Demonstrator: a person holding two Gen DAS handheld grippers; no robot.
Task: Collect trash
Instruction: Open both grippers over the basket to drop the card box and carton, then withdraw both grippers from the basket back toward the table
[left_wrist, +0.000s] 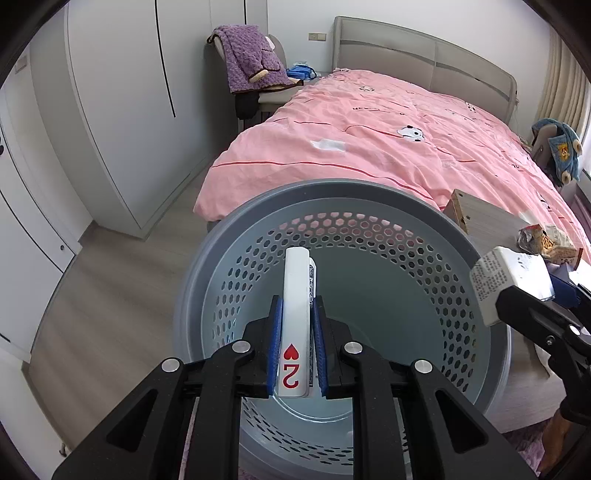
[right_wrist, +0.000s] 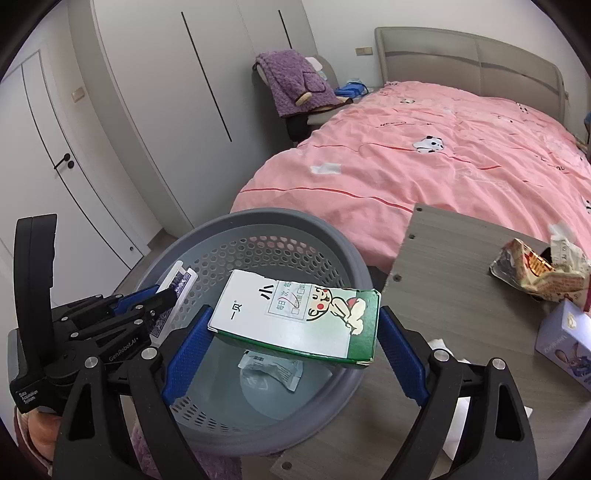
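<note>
My left gripper (left_wrist: 296, 306) is shut on a white playing-card box (left_wrist: 295, 295) with a red heart and a 2, held over the open grey perforated trash basket (left_wrist: 369, 199). It also shows at the left of the right wrist view (right_wrist: 166, 295). My right gripper (right_wrist: 291, 332) is shut on a white and green carton (right_wrist: 299, 317), held flat over the basket's rim (right_wrist: 347, 254). The same carton shows in the left wrist view (left_wrist: 509, 280). A small clear wrapper (right_wrist: 269, 369) lies on the basket floor.
A wooden table (right_wrist: 461, 295) stands right of the basket, with a crumpled snack bag (right_wrist: 535, 269) and a lilac box (right_wrist: 565, 336) on it. A bed with a pink duvet (right_wrist: 443, 166) lies behind. Wardrobes (right_wrist: 147, 110) line the left wall.
</note>
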